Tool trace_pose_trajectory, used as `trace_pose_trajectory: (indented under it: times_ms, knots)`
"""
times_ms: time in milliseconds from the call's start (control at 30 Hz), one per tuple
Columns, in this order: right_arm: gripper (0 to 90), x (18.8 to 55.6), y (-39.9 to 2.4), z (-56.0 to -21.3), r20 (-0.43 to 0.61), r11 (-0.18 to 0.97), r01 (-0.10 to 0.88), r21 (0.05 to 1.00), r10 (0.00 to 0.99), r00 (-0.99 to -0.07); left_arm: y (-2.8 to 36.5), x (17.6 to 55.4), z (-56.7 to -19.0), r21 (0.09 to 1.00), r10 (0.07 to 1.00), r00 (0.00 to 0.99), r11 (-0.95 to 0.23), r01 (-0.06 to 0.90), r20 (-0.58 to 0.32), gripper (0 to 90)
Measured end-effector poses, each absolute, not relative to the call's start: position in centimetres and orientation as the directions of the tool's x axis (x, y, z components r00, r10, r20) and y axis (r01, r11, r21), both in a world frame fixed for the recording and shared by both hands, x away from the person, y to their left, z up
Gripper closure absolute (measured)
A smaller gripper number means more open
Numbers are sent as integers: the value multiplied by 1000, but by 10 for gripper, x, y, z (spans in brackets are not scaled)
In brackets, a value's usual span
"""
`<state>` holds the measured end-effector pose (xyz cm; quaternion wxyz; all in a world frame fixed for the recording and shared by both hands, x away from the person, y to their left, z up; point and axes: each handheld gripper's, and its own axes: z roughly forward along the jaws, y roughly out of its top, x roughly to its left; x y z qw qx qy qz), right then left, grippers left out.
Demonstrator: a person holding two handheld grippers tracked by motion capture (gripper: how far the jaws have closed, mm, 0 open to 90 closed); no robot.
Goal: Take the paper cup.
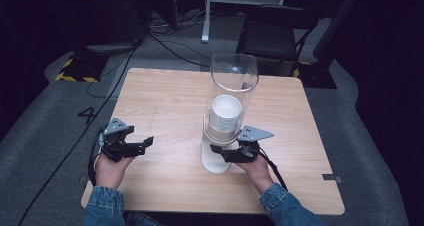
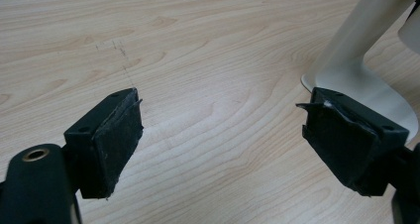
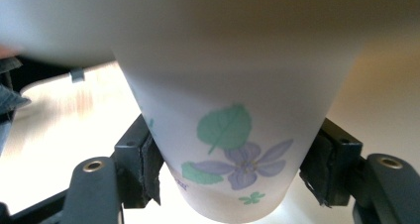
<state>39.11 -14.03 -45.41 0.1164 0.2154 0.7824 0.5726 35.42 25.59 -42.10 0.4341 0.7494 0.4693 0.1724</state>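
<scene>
Under the clear dispenser tube (image 1: 234, 93) mid-table, right gripper (image 1: 219, 149) was clamped on the bottom cup (image 3: 233, 149) while left gripper (image 1: 148, 141) sat apart with jaws wide and empty, so a skewed pull could've crushed the cup or tipped the unbraced stand (image 2: 356, 60).
</scene>
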Motion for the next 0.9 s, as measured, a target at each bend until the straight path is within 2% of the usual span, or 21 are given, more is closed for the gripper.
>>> trace_pose_trajectory:
  times_ms: [67,900]
  knots:
    - [340,391,-139,-458,56,281,213,936,477,-877,256,354,-421,813,853,501,-181,553,-150,156]
    - [337,390,-141,-473,27,333,212,919,483,-875,257,357,-423,810,851,502,-182,557,-154,156]
